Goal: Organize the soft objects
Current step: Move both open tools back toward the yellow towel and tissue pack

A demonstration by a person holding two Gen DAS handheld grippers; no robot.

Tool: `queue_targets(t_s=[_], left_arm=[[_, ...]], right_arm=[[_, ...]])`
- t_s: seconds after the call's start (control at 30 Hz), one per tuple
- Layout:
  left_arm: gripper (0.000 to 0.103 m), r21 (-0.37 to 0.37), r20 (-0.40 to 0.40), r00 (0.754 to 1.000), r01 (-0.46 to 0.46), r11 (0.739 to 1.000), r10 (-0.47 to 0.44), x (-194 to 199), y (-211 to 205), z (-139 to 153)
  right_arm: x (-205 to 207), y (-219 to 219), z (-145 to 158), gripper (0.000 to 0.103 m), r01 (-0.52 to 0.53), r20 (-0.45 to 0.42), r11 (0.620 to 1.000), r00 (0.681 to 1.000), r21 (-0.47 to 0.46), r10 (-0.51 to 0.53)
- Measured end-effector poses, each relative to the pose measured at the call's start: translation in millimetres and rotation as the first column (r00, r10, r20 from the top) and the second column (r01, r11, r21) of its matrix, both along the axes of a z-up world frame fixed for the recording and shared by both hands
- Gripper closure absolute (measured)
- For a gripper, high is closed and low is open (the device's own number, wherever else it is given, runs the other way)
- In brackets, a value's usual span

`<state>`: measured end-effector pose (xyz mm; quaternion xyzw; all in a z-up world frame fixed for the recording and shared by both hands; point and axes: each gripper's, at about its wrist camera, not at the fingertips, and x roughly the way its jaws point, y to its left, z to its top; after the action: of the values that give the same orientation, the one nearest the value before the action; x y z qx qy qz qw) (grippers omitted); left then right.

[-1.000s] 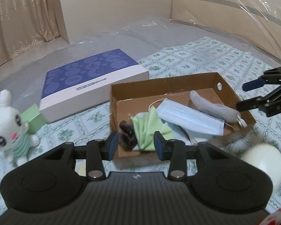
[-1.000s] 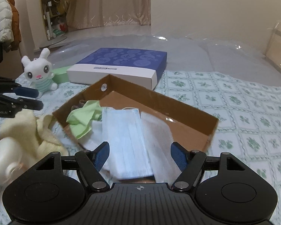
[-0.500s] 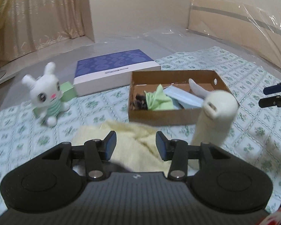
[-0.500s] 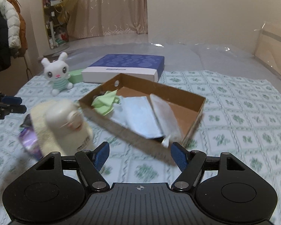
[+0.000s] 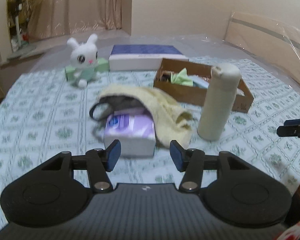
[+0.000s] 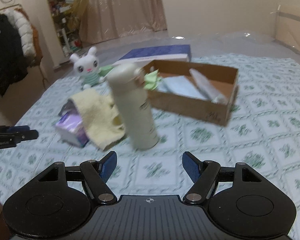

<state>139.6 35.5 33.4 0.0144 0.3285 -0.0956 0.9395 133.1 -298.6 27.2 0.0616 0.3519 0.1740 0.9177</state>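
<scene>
A brown cardboard box [image 5: 192, 96] [image 6: 228, 108] holds a green cloth [image 5: 181, 78] [image 6: 152, 80], a blue face mask [image 6: 180, 86] and a grey soft item [image 6: 205, 85]. A yellow towel [image 5: 162, 104] [image 6: 98, 110] drapes over a purple tissue pack [image 5: 130, 134] [image 6: 72, 130] and a dark mask [image 5: 114, 102]. A white bunny plush [image 5: 83, 58] [image 6: 88, 68] sits at the back left. My left gripper [image 5: 145, 156] is open and empty just short of the tissue pack. My right gripper [image 6: 149, 167] is open and empty, near a cream bottle [image 6: 134, 108].
The cream bottle [image 5: 220, 102] stands upright in front of the box. A blue and white flat box [image 5: 146, 57] [image 6: 158, 54] and a green box [image 5: 100, 65] lie at the back. The green-patterned bedspread [image 5: 40, 120] [image 6: 260, 140] covers the surface.
Both grippers have pulled back and away from the cardboard box. The towel, tissue pack and bottle now lie ahead of them. Both stay open and empty.
</scene>
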Motion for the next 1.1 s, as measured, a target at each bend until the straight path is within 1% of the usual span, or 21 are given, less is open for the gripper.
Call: queue_targets(t_s=[0.1,0.3,0.5,0.87,1.1], left_arm=[[0.053,0.021,-0.010,1.000,-0.009,1.000,0.009,-9.3,3.1,-5.7],[0.053,0.019,-0.005,1.000,-0.021,1.000,0.021,-18.7,9.0,-7.4],[0.053,0.014,-0.008,1.000,-0.010,1.000,0.010,-20.3,6.4,-9.1],[0.052,0.013,-0.018,1.000,0.015,1.000,-0.015,-19.2,-2.1,-13.8],[0.052,0.010,-0.024,1.000,0.016,1.000,-0.016,-14.9,-0.7,-17.5]], right_arm=[[-8.1,11.3,-4.1,0.031,-0.020,-0.002,1.000,1.000,-0.016,0.020],[-17.3,24.4,-7.3,0.031,-0.042,-0.003,0.999,0.999,-0.013,0.042],[-19.0,29.9,-9.4,0.031,-0.054,-0.006,0.998,0.999,-0.017,0.054],[-15.6,22.7,-14.6,0.031,-0.042,-0.019,0.999,0.999,-0.017,0.042],[-8.3,4.6,-21.5,0.031,0.000,-0.042,1.000,0.999,-0.022,-0.001]])
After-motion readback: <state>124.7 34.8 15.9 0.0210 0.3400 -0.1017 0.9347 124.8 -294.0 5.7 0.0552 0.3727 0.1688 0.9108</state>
